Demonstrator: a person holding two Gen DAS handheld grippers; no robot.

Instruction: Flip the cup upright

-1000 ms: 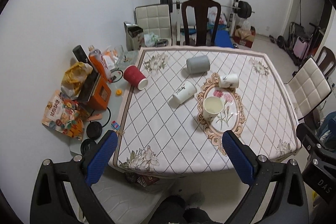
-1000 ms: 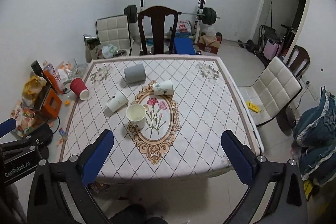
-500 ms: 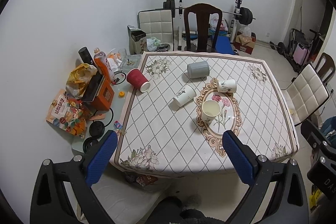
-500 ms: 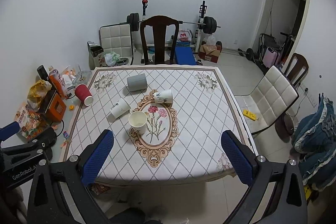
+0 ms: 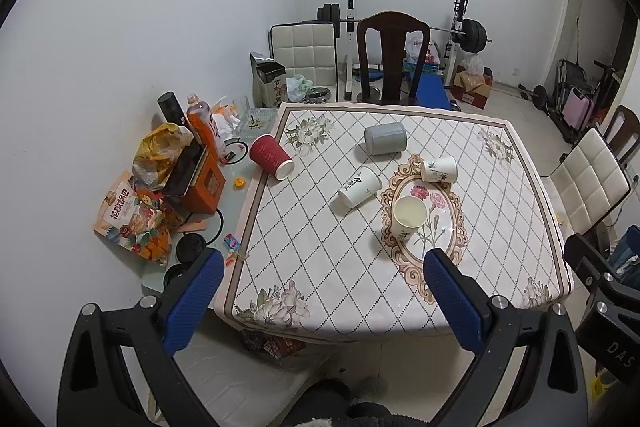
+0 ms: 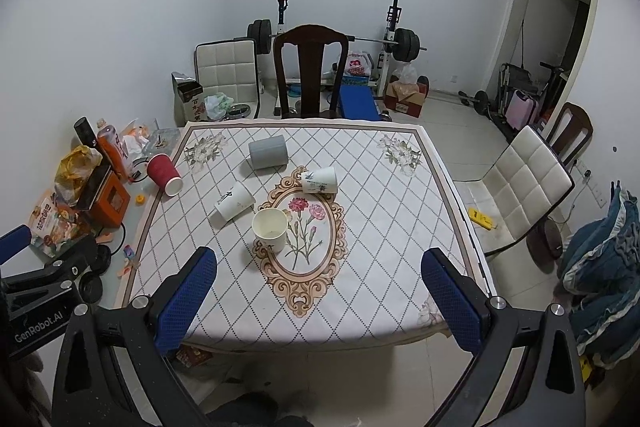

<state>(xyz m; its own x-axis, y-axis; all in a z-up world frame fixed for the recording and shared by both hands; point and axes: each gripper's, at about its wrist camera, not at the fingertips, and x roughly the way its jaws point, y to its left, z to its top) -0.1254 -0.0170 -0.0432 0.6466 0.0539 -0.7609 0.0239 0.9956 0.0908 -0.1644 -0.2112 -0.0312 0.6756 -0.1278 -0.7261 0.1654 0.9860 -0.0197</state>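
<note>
Lying tipped, white cup (image 5: 359, 187) sits well beyond spread left tongs (image 5: 320, 291).

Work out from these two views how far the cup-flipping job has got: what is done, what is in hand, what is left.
Done: one cream paper cup stands upright on the tablecloth's floral oval. In hand: nothing; the left tool and right tool are both open, held back from the table. Left: four cups lie on their sides, the red cup, the grey cup and two white printed cups.

Dark wooden chair (image 5: 393, 57), barbell rack (image 6: 394, 45)
</note>
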